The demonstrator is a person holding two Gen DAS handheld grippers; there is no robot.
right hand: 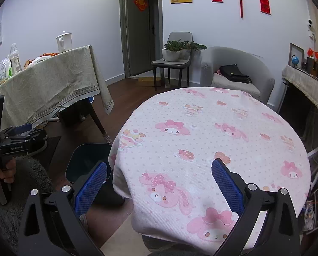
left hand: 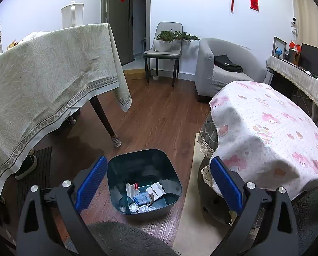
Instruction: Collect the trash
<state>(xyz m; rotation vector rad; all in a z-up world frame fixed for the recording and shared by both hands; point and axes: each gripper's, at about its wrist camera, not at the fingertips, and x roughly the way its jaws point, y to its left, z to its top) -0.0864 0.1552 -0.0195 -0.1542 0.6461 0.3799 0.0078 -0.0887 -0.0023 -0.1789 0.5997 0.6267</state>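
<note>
Left wrist view: the left gripper (left hand: 159, 185) hangs over the bin (left hand: 145, 162) on the floor, fingers wide and empty, trash (left hand: 143, 198) inside. The right gripper (right hand: 159, 186), also wide, hovers above the bare table (right hand: 212, 128). Collecting looks finished; next, scan for leftovers.

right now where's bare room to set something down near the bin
The round table's pink cartoon tablecloth is bare across its whole top. The wood floor is open between the dark bin, the grey armchair and the grey chair. It is crowded inside the bin with paper trash, and on the green-clothed table, which is cluttered with bottles.
</note>
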